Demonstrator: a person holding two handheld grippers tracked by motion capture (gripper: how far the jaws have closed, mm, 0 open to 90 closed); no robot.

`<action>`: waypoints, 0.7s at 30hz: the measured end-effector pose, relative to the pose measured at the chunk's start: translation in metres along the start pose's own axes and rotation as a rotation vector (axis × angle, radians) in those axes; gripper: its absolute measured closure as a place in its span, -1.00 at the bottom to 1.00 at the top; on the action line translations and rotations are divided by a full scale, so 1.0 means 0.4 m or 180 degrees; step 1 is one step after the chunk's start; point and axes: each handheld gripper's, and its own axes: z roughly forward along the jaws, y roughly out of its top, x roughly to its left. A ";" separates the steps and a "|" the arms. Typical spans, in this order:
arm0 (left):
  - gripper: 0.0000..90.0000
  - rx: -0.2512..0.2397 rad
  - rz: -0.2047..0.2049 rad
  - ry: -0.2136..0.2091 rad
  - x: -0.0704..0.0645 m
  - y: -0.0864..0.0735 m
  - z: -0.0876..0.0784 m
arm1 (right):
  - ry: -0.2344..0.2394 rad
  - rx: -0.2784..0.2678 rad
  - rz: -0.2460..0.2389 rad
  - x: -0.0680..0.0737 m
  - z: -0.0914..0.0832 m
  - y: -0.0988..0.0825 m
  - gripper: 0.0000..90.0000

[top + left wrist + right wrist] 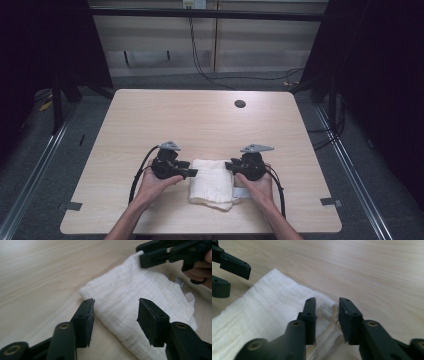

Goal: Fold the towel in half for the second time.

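A folded white cloth (pixel 212 182) lies on the wooden table (pixel 200 115) near its front edge, between my two hands. My left gripper (pixel 192 172) points at the cloth's left edge. In the left gripper view its jaws (pixel 115 312) stand open astride a corner of the cloth (pixel 130 290), pads clear of it. My right gripper (pixel 229 165) sits at the cloth's upper right corner. In the right gripper view its jaws (pixel 327 312) stand apart with a raised fold of the cloth (pixel 269 302) between them, not pressed. The cloth lies flat and rumpled.
A small white tag (pixel 240 192) sticks out from the cloth's right side under my right hand. A dark round hole (pixel 240 104) sits in the tabletop at the back right. Cables trail from both grippers toward the front edge.
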 end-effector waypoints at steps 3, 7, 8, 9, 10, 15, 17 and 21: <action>-0.13 -0.0116 -0.0076 0.0121 0.010 -0.002 -0.044 | 0.0132 -0.0131 0.0009 0.003 -0.036 0.013 0.23; -0.30 -0.0198 -0.0122 0.0335 0.026 -0.027 -0.115 | 0.0155 -0.0226 -0.0067 0.003 -0.098 0.014 0.10; -0.32 -0.0216 -0.0136 0.0396 0.033 -0.036 -0.133 | 0.0159 -0.0235 -0.0071 0.002 -0.111 0.013 0.08; -0.33 -0.0221 -0.0162 0.0437 0.037 -0.043 -0.145 | 0.0161 -0.0251 -0.0063 -0.002 -0.128 0.010 0.05; -0.34 -0.0256 -0.0190 0.0495 0.047 -0.059 -0.168 | 0.0172 -0.0266 -0.0054 -0.006 -0.141 0.007 0.02; -0.36 -0.0354 -0.0332 0.0615 0.068 -0.100 -0.225 | 0.0062 -0.0264 -0.0050 -0.034 -0.201 -0.017 -0.08; -0.39 -0.0380 -0.0379 0.0668 0.068 -0.118 -0.245 | 0.0034 -0.0274 -0.0030 -0.050 -0.223 -0.029 -0.09; -0.50 -0.0418 -0.0396 0.0744 0.074 -0.154 -0.281 | -0.0019 -0.0263 0.0034 -0.081 -0.253 -0.054 -0.10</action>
